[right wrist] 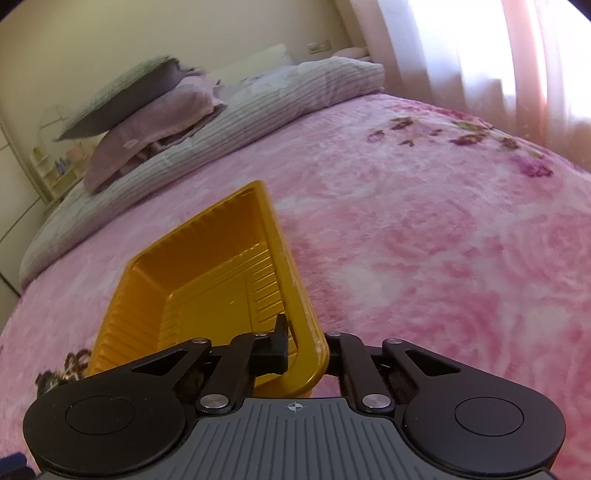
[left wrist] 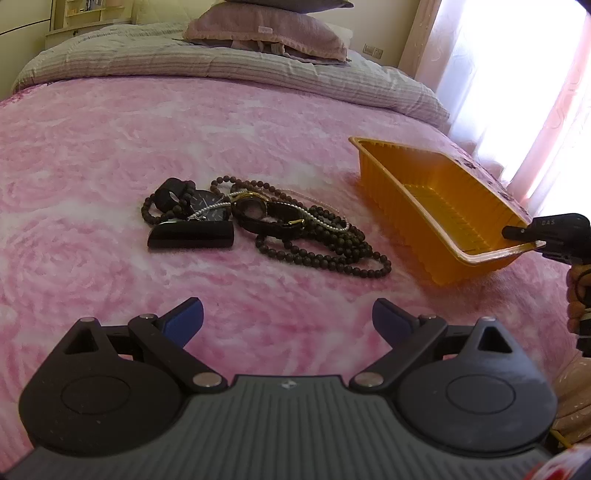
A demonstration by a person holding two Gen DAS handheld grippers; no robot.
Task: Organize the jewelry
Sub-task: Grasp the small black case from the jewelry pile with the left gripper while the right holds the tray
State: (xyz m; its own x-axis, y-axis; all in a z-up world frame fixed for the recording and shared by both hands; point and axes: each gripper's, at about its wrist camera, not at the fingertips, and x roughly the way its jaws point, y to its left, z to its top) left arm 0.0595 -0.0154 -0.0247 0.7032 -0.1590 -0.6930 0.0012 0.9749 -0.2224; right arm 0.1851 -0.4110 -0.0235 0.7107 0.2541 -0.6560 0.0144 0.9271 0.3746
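A pile of jewelry lies on the pink blanket: dark bead necklaces (left wrist: 325, 243), a thin pearl chain (left wrist: 325, 218), a gold-rimmed watch (left wrist: 255, 208), a black watch (left wrist: 207, 206) and a black flat case (left wrist: 190, 236). My left gripper (left wrist: 288, 325) is open and empty, just short of the pile. An empty orange tray (left wrist: 436, 199) stands to the right of the pile. My right gripper (right wrist: 303, 350) is shut on the tray's near corner rim (right wrist: 306, 332), and the tray is tilted in its view. The right gripper also shows in the left wrist view (left wrist: 532, 236).
The pink floral blanket (left wrist: 110, 155) covers the bed. A striped grey quilt (left wrist: 221, 62) and stacked pillows (left wrist: 266, 33) lie at the head. A bright curtained window (left wrist: 517, 74) is on the right. A shelf unit (left wrist: 88, 14) stands at the far wall.
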